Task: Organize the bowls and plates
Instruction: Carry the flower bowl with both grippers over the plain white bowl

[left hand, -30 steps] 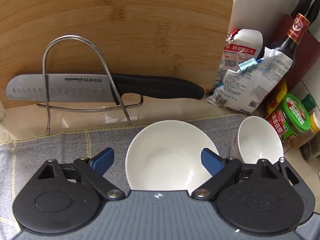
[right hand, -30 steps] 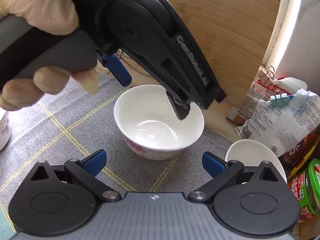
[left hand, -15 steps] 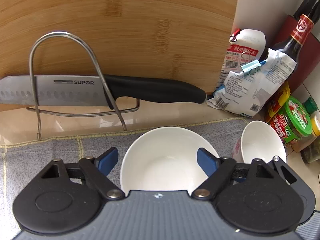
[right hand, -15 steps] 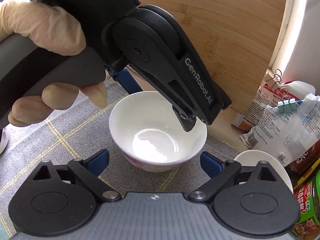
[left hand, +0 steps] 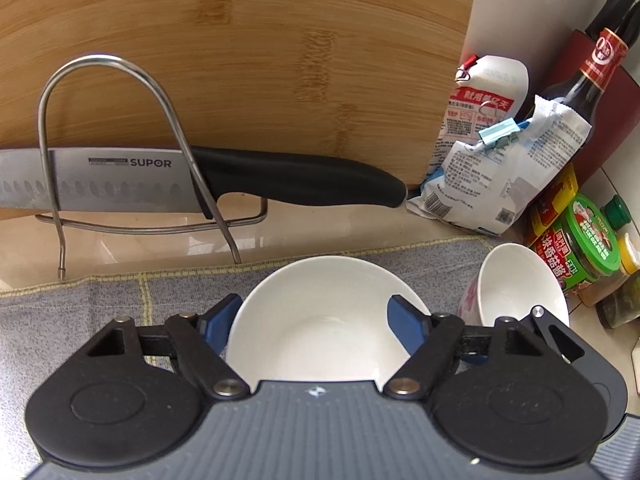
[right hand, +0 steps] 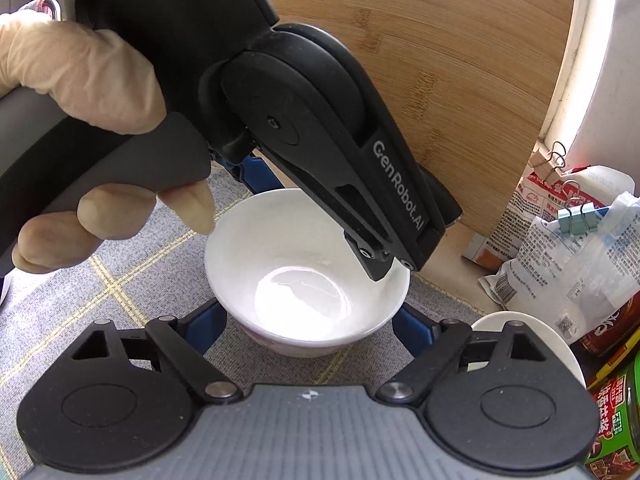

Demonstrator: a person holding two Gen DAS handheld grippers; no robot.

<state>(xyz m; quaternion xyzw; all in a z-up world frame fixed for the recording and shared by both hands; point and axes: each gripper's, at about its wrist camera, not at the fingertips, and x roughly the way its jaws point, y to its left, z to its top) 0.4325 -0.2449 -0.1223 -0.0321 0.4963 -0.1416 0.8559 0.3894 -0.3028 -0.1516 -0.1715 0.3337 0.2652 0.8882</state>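
Kid: Bowls! I see two. Where is the big white bowl (left hand: 320, 320)?

Pal: Low in the middle of the left wrist view, on the gray cloth (left hand: 100, 296). It sits between the blue fingers (left hand: 218, 322) of the left claw (left hand: 316, 322). The jaws are closing on it. One finger is at its left rim, one at its right rim. I cannot tell if they press it.

Kid: And the right claw (right hand: 308, 330)?

Pal: It is low in the right wrist view. Its jaws are closing too, with the same bowl between them, near its sides. They look a bit apart from it.

Kid: Is anything in the bowl?

Pal: No, just shiny white inside.

Kid: And the small bowl (left hand: 520, 280)?

Pal: Lower right in the left wrist view, beside the big one. White inside, pink flowers outside.

Kid: What else?

Pal: A knife (left hand: 192, 180) in a wire rack (left hand: 108, 152), at the left, against a wooden board (left hand: 260, 60). Bags (left hand: 508, 168), a dark bottle (left hand: 588, 88) and a green-lid jar (left hand: 576, 248) stand at the right.
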